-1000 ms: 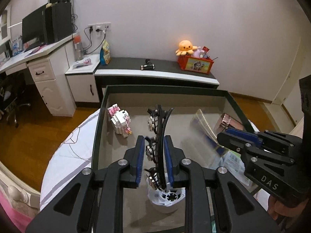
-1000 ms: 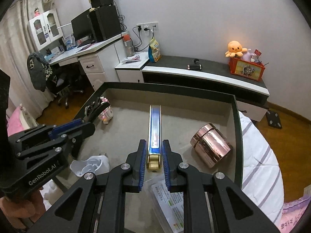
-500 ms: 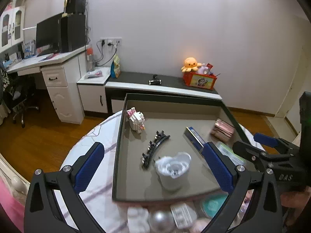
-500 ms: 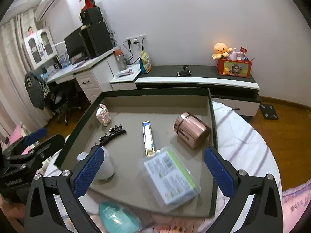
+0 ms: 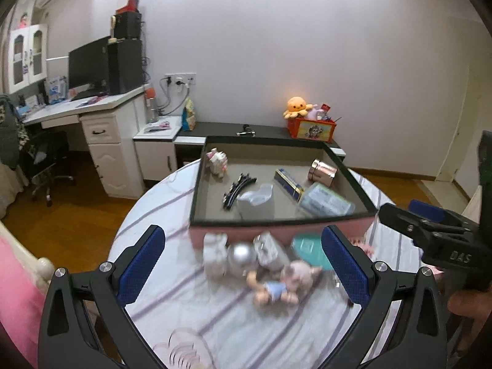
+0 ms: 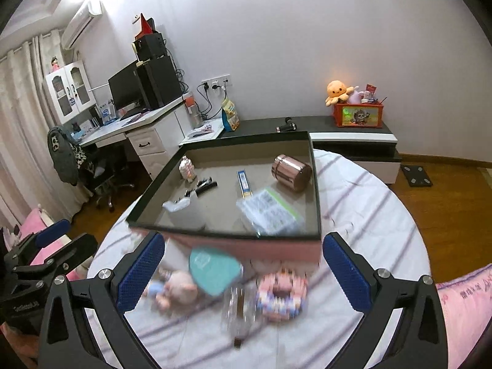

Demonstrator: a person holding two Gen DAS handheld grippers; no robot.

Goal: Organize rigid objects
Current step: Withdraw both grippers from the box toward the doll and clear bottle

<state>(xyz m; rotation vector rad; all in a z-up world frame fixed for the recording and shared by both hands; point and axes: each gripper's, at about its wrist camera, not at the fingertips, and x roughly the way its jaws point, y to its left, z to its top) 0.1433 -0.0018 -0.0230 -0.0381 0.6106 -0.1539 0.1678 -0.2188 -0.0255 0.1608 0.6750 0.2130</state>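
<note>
From the left wrist camera, the left gripper (image 5: 243,264) has drawn well back from the box (image 5: 196,184) since half a second ago; its blue-padded fingers (image 5: 140,266) are spread wide with nothing between them, where a second ago they were pinching the black hair clip (image 5: 237,189). That clip now lies inside the box on the grey floor, next to the white cup (image 5: 257,204). Also in the box are the small pink-and-white block figure (image 5: 217,160) in the far left corner, the blue and gold bar (image 5: 288,183), the rose-gold tin (image 5: 322,170) and the clear packet (image 5: 326,203). In front of the box, now in sight on the striped tablecloth (image 5: 172,215), a blurred heap: a silver ball (image 5: 243,255), a teal lid (image 5: 309,247) and a doll (image 5: 284,283). The right gripper (image 5: 430,233) shows at the right edge.

From the right wrist camera, the right gripper (image 6: 244,266) has likewise pulled back and up; its fingers are wide apart and empty, whereas a second ago they were clamped on the blue and gold bar (image 6: 244,183). The bar lies flat mid-box, between the hair clip (image 6: 205,186) and the rose-gold tin (image 6: 291,172), which lies on its side. The clear packet (image 6: 270,212) lies near the front wall, the white cup (image 6: 184,212) at the front left. Outside the box, blurred, are the teal lid (image 6: 212,269), the doll (image 6: 175,289) and a pink ring-shaped block piece (image 6: 281,292).
</note>
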